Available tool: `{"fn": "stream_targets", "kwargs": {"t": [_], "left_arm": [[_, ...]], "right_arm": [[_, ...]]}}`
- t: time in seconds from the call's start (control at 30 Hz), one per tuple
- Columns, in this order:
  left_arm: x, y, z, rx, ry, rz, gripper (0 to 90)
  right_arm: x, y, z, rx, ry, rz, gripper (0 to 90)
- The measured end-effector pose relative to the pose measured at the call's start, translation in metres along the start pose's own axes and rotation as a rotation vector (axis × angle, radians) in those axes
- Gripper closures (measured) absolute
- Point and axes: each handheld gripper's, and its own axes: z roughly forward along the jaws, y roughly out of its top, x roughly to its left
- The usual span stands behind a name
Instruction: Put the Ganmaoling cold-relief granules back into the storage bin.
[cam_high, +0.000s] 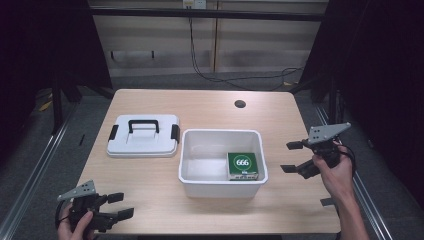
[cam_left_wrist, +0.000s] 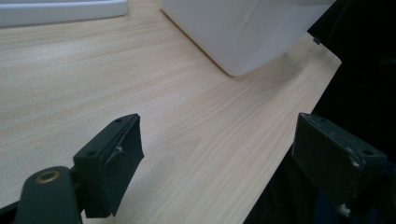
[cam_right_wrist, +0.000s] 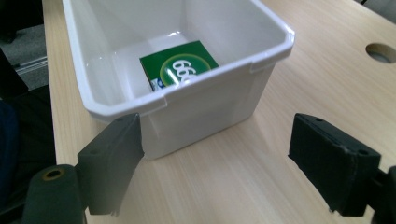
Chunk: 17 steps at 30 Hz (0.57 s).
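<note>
A white plastic bin (cam_high: 192, 172) stands open in the middle of the wooden table (cam_high: 210, 107). Inside it, at the right front corner, lies a green box marked 666 (cam_high: 242, 165), also seen through the bin's rim (cam_right_wrist: 187, 91) as the green box (cam_right_wrist: 180, 67). The bin's white lid (cam_high: 144, 135), with a black handle and black clips, lies flat to the left of the bin. My left gripper (cam_high: 120, 206) is open over the table's front left corner, empty. My right gripper (cam_high: 291, 157) is open just right of the bin, empty, its fingers (cam_right_wrist: 112, 161) facing the bin's wall.
A round cable hole (cam_high: 240, 104) sits near the table's far right. Cables run on the floor behind the table. In the left gripper view the bin's corner (cam_left_wrist: 243, 32) and the table's front edge (cam_left_wrist: 299, 107) are close by. Bare tabletop lies in front of the bin.
</note>
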Motion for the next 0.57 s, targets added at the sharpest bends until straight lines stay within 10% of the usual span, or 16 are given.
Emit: {"fn": "stream_targets", "kwargs": {"t": [0.3, 0.57], "left_arm": [[0.0, 0.0, -0.001, -0.001, 0.007, -0.001, 16.0], [0.0, 0.0, -0.001, 0.0, 0.007, 0.003, 16.0]], "right_arm": [[0.008, -0.036, -0.001, -0.055, -0.094, 0.061, 17.4], [0.002, -0.065, 0.006, -0.063, -0.084, 0.139, 15.6]]}}
